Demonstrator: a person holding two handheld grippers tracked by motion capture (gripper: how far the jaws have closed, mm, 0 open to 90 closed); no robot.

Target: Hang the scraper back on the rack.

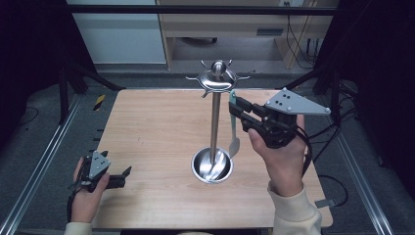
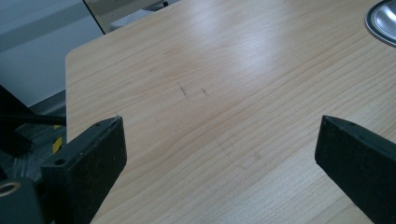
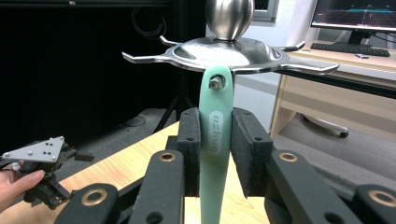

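Observation:
A steel utensil stand [image 1: 214, 122] rises from a round base [image 1: 212, 165] in the middle of the wooden table [image 1: 151, 127]; its top disc [image 3: 219, 49] carries several hooks. A mint-green spatula [image 1: 233, 128] hangs upright beside the pole, and the hole in its handle [image 3: 215, 135] sits on a hook. My right gripper [image 1: 236, 108] is shut on that handle just under the hook, with a pad [image 3: 189, 140] pressed on each side. My left gripper [image 1: 126, 177] rests at the table's near left corner, open, with bare wood between its jaws [image 2: 219, 135].
A desk [image 1: 230, 29] and cables stand beyond the table's far edge. Metal rails [image 1: 44, 156] run along both sides of the table. The left half of the tabletop is bare wood.

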